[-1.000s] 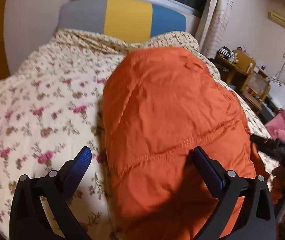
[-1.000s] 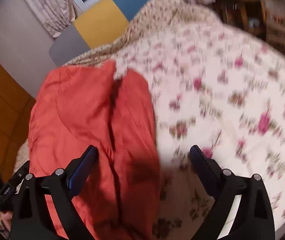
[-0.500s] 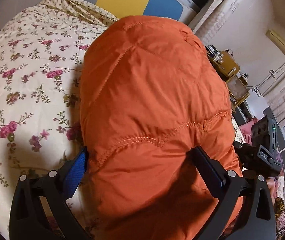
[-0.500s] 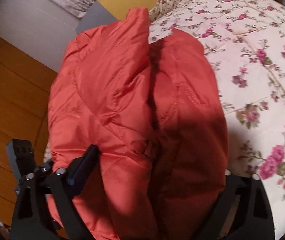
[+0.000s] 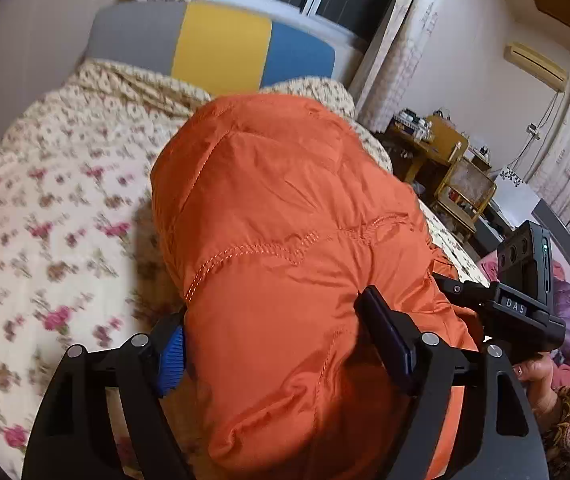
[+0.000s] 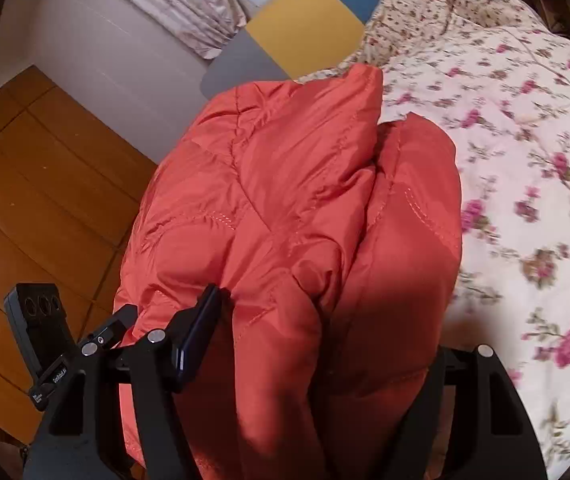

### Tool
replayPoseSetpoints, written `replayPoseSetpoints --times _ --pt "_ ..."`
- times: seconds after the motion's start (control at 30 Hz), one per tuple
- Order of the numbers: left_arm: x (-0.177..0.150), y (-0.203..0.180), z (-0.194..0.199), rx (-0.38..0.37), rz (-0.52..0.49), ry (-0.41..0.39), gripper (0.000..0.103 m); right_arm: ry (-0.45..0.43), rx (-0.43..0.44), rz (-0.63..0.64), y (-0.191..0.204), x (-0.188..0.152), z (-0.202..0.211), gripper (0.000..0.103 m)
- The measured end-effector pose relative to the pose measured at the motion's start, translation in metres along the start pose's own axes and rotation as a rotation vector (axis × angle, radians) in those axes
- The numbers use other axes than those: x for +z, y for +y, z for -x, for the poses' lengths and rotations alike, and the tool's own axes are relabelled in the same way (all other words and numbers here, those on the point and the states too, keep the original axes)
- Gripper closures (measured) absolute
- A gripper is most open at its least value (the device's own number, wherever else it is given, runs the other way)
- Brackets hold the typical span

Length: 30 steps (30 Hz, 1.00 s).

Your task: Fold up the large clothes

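Observation:
An orange quilted puffer jacket (image 5: 285, 240), folded into a thick bundle, lies on the floral bedspread (image 5: 45, 220). My left gripper (image 5: 277, 344) has its two fingers closed on the near end of the bundle, with padded fabric bulging between them. The same jacket (image 6: 285, 208) fills the right wrist view. My right gripper (image 6: 317, 344) grips the bundle's near end from the other side; its right finger is hidden behind the fabric. Each gripper shows in the other's view, at the right edge (image 5: 525, 312) and at the left (image 6: 45, 340).
A headboard (image 5: 221, 44) in grey, yellow and blue stands at the far end of the bed. Wooden furniture (image 5: 445, 160) with clutter stands to the right of the bed. A wooden floor (image 6: 25, 200) lies to the left. Floral bedspread (image 6: 525, 160) stretches to the right.
Both grippers were open above the jacket, came down over its near end and closed on it. The near end of the bundle now bunches between the fingers.

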<state>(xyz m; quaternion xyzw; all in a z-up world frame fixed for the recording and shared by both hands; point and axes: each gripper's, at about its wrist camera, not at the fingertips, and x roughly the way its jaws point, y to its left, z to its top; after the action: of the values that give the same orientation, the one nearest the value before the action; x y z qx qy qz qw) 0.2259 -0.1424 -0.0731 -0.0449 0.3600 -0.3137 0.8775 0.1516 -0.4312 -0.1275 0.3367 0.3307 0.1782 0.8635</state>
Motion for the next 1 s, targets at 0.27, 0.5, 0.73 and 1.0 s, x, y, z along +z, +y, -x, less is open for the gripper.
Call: replayPoseSetpoints --times 0.27,0.5,0.73,1.0 --pt "0.008 0.043 0.048 0.077 0.048 -0.097 0.027 -0.005 0.075 0.112 0.069 0.007 -0.042 0.034" --pt "0.009 0.102 0.103 0.208 0.102 -0.183 0.028 0.076 0.159 0.2 0.141 0.007 -0.131 0.034" --pt "-0.007 0.17 0.152 0.348 0.194 -0.243 0.028 0.166 0.221 0.277 0.203 -0.007 -0.223 0.034" --pt "-0.034 0.221 0.159 0.446 0.291 -0.241 0.024 0.211 0.143 0.364 0.217 -0.03 -0.291 0.026"
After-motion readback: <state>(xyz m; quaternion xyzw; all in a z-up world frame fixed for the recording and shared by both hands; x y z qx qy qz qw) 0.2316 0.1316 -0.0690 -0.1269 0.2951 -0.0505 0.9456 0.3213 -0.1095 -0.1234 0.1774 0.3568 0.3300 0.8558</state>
